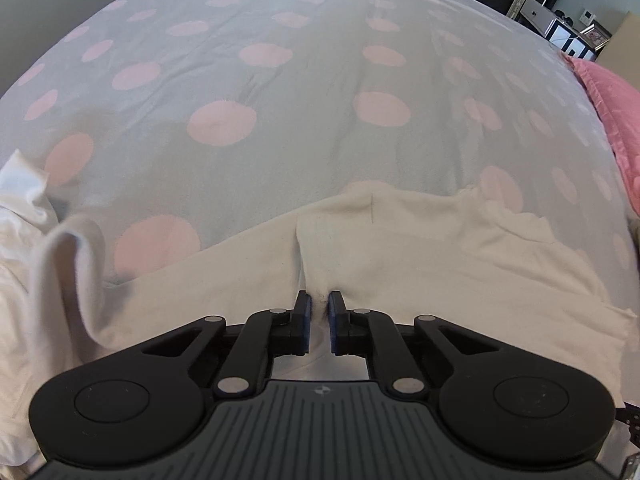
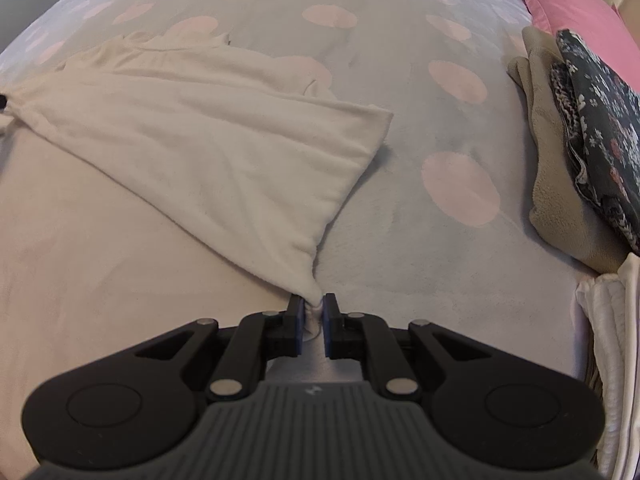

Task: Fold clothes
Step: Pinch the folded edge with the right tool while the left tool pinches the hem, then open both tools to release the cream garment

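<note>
A cream garment lies across a grey bedspread with pink dots. In the left wrist view, my left gripper is shut on a pinch of this cloth near a seam fold. In the right wrist view, the same cream garment stretches away as a taut triangular flap. Its near corner is clamped in my right gripper. Under the flap, to the left, lies a pale flat layer of cloth; I cannot tell if it belongs to the same garment.
A stack of a beige garment and a dark floral garment sits at the right, with white ribbed cloth below it. A pink pillow lies behind. Crumpled white clothes lie at the left. Shelves and boxes stand beyond the bed.
</note>
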Tool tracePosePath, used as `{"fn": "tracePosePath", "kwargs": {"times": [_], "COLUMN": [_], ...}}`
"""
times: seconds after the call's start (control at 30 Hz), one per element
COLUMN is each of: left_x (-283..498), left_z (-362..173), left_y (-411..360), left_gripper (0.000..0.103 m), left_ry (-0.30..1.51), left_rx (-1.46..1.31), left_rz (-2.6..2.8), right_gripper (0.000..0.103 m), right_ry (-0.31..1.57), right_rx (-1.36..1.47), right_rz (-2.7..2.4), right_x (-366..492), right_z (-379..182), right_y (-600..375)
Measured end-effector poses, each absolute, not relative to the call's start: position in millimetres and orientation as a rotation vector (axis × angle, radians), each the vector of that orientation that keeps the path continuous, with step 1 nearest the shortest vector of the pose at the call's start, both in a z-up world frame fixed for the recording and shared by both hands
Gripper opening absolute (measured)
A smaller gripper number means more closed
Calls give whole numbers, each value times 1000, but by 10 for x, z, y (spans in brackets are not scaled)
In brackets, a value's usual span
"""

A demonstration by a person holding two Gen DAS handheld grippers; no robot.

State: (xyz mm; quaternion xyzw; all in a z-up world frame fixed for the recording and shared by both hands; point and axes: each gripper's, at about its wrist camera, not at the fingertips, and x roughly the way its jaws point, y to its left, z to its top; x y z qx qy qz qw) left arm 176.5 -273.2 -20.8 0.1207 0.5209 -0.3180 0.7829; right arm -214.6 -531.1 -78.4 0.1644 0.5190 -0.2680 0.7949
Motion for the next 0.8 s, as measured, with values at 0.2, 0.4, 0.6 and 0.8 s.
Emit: {"fn": "tracePosePath", "kwargs": {"times": [0.2,0.4,0.6,0.8], "left_x": [1750,1664,1742,1844], "left_z": [-259,-422,-287,-210], "left_y": [-2711,-2785,-2632,-2321], "left_gripper": [7,12,27,34], "left_ry": [1162,1166,1122,1086], "left_rx": [344,427,396,421], "left_rz": [-669,-669,-645,-580], "right_gripper": [10,21,28,31], "right_ry": [1130,1171,1110,1074], "right_rx": [364,352,403,409], "right_rz": [-548,-535,-621,-662], "right_x": [-2173,-2194,-2437,-2591], "right_z": [-774,-807,-552,-362], "right_y": [-5328,-5316,-5502,-5507]}}
